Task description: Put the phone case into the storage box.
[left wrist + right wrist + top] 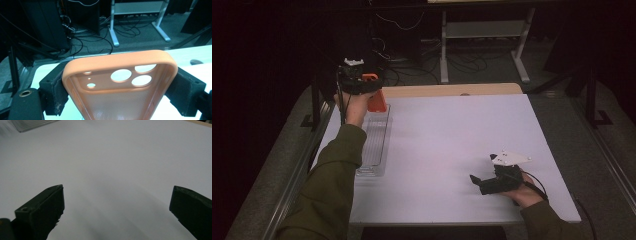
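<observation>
An orange phone case (120,85) with several camera cut-outs is clamped across its width between the two black pads of my left gripper (120,86). In the high view that left gripper (362,86) is held up at the far left of the table, the orange case (377,101) hanging over the far end of a clear plastic tray (374,145). My right gripper (481,182) rests low at the near right of the white table top (452,130). Its jaws stand wide apart in the right gripper view (117,207), with only bare table between them.
A wooden strip (452,90) runs along the table's far edge. Beyond it are a metal stand (482,45) and loose cables (412,70) on a dark floor. A rail (292,190) borders the table's left side.
</observation>
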Action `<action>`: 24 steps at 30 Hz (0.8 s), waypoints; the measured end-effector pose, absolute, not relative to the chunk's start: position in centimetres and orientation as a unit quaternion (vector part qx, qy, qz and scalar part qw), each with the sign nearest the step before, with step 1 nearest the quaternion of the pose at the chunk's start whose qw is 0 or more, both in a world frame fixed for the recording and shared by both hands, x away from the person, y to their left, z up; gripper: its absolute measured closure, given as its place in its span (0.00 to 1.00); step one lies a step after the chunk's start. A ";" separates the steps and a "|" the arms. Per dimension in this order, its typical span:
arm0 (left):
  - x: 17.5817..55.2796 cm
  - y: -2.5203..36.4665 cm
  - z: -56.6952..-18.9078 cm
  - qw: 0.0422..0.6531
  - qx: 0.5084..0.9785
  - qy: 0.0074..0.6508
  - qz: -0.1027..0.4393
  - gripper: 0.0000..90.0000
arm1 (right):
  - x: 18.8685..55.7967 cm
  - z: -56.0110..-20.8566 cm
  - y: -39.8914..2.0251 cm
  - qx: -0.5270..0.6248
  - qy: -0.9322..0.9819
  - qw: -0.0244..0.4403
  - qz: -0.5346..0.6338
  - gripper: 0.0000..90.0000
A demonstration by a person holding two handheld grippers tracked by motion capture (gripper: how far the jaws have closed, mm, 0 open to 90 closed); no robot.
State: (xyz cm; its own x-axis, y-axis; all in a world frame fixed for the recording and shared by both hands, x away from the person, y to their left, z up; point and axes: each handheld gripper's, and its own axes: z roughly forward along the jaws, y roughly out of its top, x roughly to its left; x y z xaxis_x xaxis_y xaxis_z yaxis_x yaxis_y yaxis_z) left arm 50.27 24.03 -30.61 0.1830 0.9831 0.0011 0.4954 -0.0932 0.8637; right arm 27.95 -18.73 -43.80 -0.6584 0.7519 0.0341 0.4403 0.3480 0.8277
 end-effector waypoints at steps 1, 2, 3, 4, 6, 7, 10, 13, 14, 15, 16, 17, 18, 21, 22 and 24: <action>50.4 24.1 -30.7 0.378 0.669 0.555 0.318 0.17 | 28.0 -43.8 -18.7 0.372 0.801 0.180 0.434 0.00; 50.5 24.1 -30.9 0.378 0.668 0.557 0.317 0.17 | 28.0 -43.8 -18.7 0.371 0.801 0.181 0.434 0.00; 50.5 24.2 -31.0 0.367 0.674 0.556 0.318 0.17 | 27.9 -43.8 -18.7 0.373 0.801 0.179 0.433 0.00; 50.7 24.2 -31.2 0.360 0.679 0.557 0.315 0.17 | 28.0 -43.8 -18.7 0.373 0.800 0.179 0.433 0.00; 50.8 24.2 -31.3 0.357 0.679 0.559 0.315 0.17 | 28.0 -43.8 -18.7 0.373 0.801 0.179 0.434 0.00; 50.8 24.2 -31.4 0.354 0.680 0.559 0.315 0.17 | 27.9 -43.8 -18.7 0.374 0.800 0.178 0.434 0.00; 51.0 24.0 -31.9 0.346 0.681 0.564 0.313 0.17 | 28.0 -43.8 -18.8 0.373 0.801 0.180 0.433 0.00; 51.1 23.9 -32.4 0.340 0.683 0.567 0.311 0.17 | 28.0 -43.8 -18.8 0.368 0.801 0.183 0.435 0.00; 51.2 23.9 -32.6 0.337 0.684 0.568 0.310 0.17 | 28.0 -43.8 -18.8 0.369 0.801 0.182 0.435 0.00; 51.2 23.9 -32.8 0.335 0.685 0.570 0.307 0.17 | 28.0 -43.8 -18.8 0.369 0.801 0.182 0.435 0.00; 51.3 23.9 -33.3 0.327 0.690 0.569 0.306 0.17 | 28.0 -43.8 -18.8 0.371 0.801 0.181 0.434 0.00; 51.3 23.9 -33.3 0.327 0.690 0.569 0.306 0.17 | 28.0 -43.8 -18.8 0.371 0.801 0.181 0.434 0.00; 51.4 23.8 -33.4 0.323 0.692 0.570 0.304 0.17 | 28.0 -43.8 -18.8 0.371 0.801 0.182 0.434 0.00; 51.5 23.7 -33.8 0.319 0.693 0.571 0.302 0.17 | 28.0 -43.8 -18.8 0.370 0.800 0.183 0.435 0.00; 51.5 23.7 -33.9 0.316 0.695 0.571 0.302 0.17 | 28.0 -43.7 -18.8 0.370 0.800 0.182 0.436 0.00; 51.6 23.6 -34.1 0.312 0.695 0.572 0.304 0.17 | 28.0 -43.7 -18.8 0.370 0.800 0.183 0.436 0.00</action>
State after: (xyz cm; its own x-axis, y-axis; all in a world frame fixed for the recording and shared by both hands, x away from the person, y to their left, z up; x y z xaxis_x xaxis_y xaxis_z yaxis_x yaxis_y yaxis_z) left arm 51.56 23.57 -34.12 0.1597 0.9850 0.0651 0.6054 -0.1498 0.7817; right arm 27.99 -18.77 -43.75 -0.6593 0.7513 0.0298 0.4324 0.3465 0.8324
